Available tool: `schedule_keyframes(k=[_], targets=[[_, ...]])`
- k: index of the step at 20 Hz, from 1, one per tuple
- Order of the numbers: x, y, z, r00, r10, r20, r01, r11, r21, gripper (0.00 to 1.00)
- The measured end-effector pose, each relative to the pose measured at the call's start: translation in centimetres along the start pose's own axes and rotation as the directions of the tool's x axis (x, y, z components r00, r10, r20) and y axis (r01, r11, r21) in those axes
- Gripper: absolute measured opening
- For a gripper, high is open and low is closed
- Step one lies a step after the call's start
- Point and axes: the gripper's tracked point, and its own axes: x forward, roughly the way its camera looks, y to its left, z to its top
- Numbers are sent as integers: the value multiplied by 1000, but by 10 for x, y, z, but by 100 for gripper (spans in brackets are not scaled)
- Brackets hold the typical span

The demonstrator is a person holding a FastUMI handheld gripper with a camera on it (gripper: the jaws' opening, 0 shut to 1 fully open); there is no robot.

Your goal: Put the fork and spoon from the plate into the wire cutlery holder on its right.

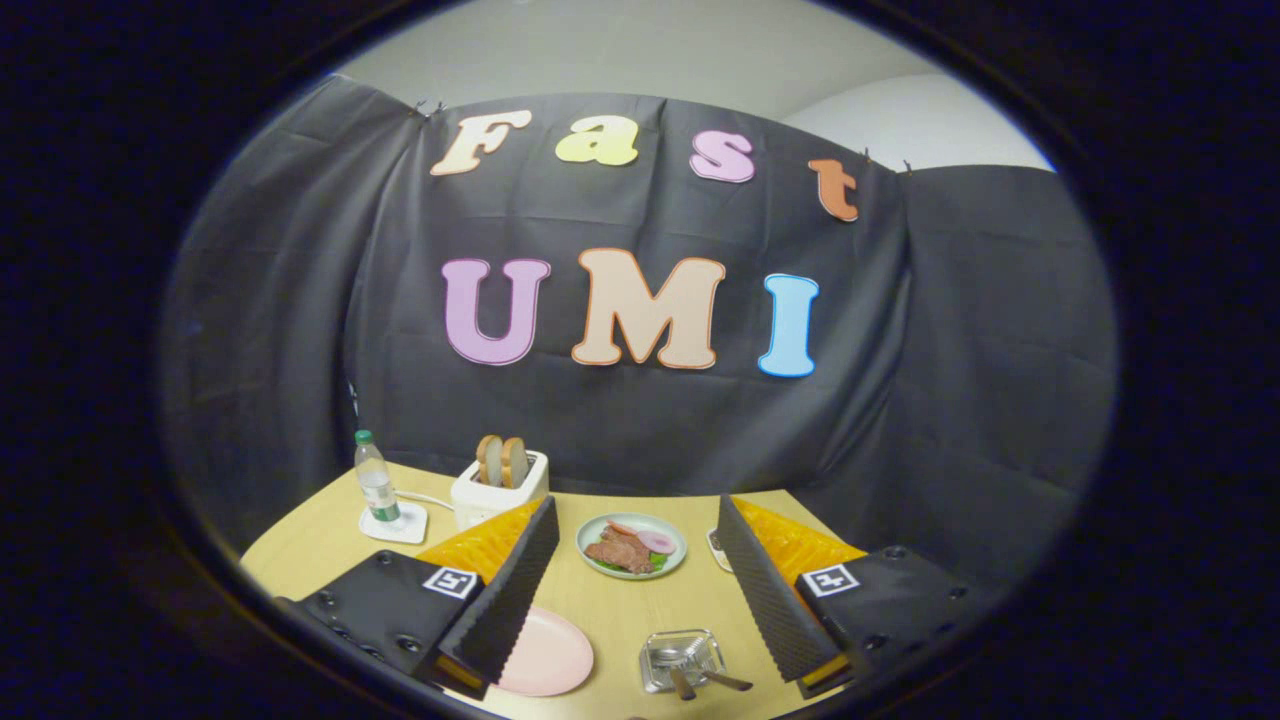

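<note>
Cutlery already in holder; gripper [635,590] spread, empty, high over counter [610,610].
I see both handles in wire holder [683,660], right of pink plate [545,652]; I'd withdraw straight, avoiding holder.

The table [640,610] is pale yellowish wood, and the plate [545,655] by the left finger is plain pale pink. The cutlery holder [682,655] is silvery wire, with a fork and spoon [690,670] in it showing shiny metal heads and brownish handles, while the dish [631,545] beyond is pale green, with reddish-brown meat, a pink slice and a bit of green leaf on it. The toaster [498,495] is white with tan-brown bread [502,460], and the bottle [376,480] is clear with a green cap and a pale label, on a white coaster [393,522].
</note>
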Motion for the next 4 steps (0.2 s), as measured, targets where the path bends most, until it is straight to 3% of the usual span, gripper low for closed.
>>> schedule_keyframes(k=[4], targets=[[-4,7,-11,999,38,-16,-38,999,26,100]])
